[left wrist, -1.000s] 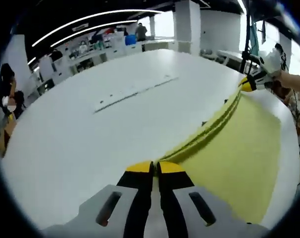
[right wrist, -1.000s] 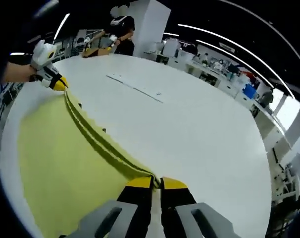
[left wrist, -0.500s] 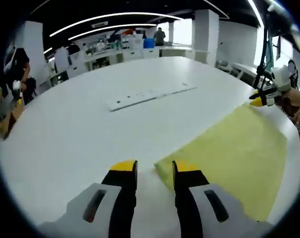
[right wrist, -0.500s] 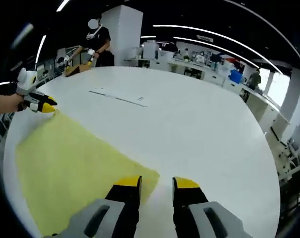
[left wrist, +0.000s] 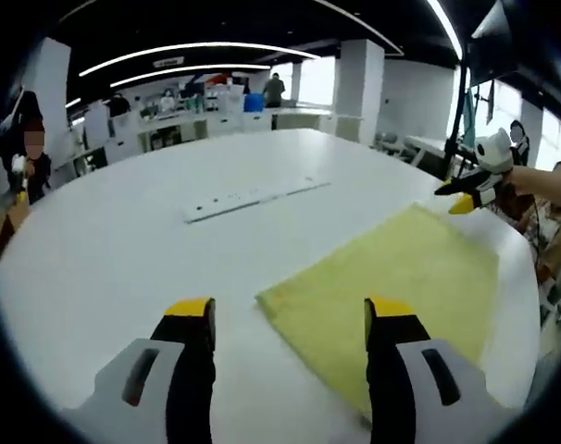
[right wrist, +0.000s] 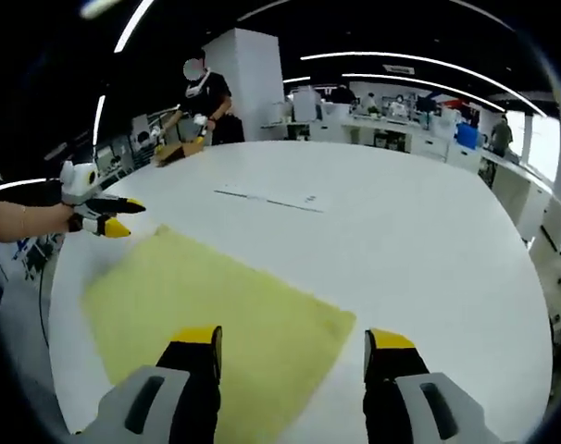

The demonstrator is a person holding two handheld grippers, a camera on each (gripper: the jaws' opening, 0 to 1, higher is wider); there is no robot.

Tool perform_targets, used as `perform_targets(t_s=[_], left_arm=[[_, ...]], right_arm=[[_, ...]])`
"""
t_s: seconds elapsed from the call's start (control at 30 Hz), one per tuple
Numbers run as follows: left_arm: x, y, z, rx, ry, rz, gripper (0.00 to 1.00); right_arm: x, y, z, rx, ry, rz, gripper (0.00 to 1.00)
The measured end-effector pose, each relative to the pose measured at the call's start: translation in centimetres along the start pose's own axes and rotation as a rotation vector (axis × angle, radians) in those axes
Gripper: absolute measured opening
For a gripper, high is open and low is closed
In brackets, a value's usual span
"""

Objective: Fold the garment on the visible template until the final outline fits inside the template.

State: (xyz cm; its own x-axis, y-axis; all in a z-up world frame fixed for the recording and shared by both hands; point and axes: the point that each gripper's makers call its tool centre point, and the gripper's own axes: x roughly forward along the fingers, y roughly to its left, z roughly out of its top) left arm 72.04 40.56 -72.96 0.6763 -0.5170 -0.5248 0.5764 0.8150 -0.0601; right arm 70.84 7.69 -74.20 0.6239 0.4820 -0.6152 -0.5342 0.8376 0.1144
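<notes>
Left gripper view: my left gripper (left wrist: 291,314) had its 2 yellow-tipped jaws spread wide, gripping nothing, raised above the near corner of the flat yellow rectangular cloth garment (left wrist: 392,282). That garment lay spread on the large white round table (left wrist: 123,250), close to the table's edge. My right gripper (left wrist: 467,192) appeared at the far right in this view, above the garment's far corner, jaws apart and empty. A long white strip (left wrist: 253,196) lay on the table well apart from the garment.

Right gripper view: my right gripper (right wrist: 292,347) also had its jaws wide apart with nothing between them, over the garment (right wrist: 206,310). My left gripper (right wrist: 107,215) showed at the left, jaws open, above the far corner. A person in a dark top (right wrist: 205,97) stood beyond the table's far side.
</notes>
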Motion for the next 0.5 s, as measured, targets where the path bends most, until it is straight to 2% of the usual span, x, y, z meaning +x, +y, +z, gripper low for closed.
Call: perform_targets(t_s=[0.33,0.5], left_arm=[[-3.3,-2.1,-1.9,0.010,-0.010,-0.043,0.75],[-4.5,-3.7,-3.1,-0.016,-0.026,-0.079,0.76]], right_arm=[[-3.1,2.9,-3.2,-0.008,0.045,0.070,0.72],[-4.6,4.1,-5.0,-0.003,0.065,0.097,0.73]])
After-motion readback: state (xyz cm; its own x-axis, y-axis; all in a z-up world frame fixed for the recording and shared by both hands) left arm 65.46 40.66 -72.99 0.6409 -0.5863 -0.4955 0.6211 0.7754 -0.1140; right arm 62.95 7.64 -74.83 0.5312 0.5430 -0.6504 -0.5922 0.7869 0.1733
